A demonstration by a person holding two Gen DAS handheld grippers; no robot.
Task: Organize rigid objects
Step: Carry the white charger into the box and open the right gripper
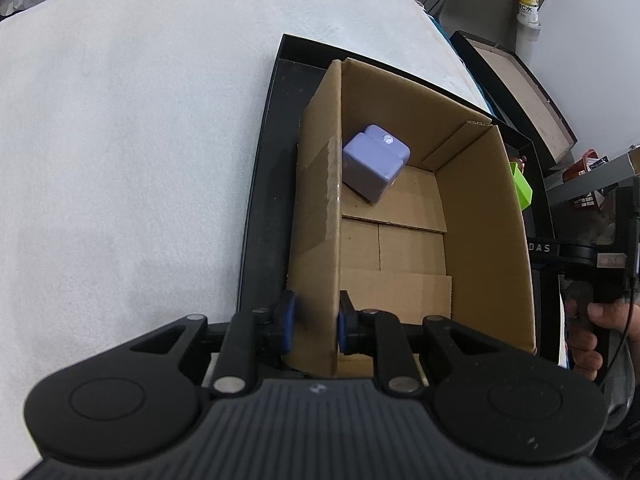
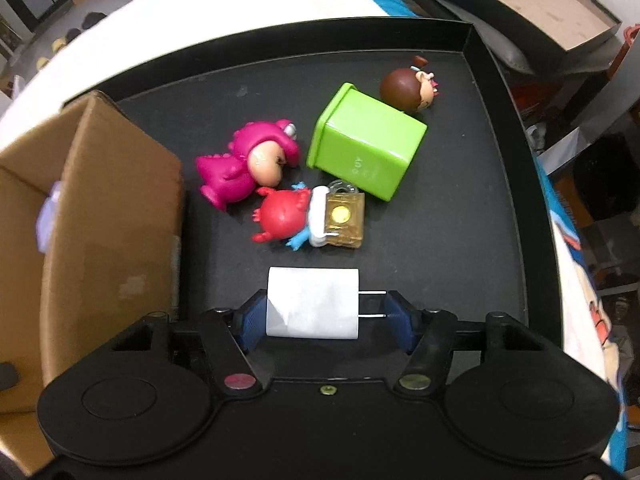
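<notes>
Between spread right fingers (image 2: 325,314), white two-pronged charger (image 2: 313,309); left fingers (image 1: 314,326) pinching box wall (image 1: 318,216).

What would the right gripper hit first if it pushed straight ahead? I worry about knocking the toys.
The right gripper already brackets the white charger, so that goes first. Beyond it, the red crab-like toy and the gold padlock likely lie next in line, though depth is unclear.

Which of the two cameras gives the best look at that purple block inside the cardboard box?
The left wrist view. It looks down into the cardboard box and shows the whole purple block lying on the box floor. The right wrist view catches only a blurred purple sliver at the left, mostly hidden behind the box wall.
</notes>
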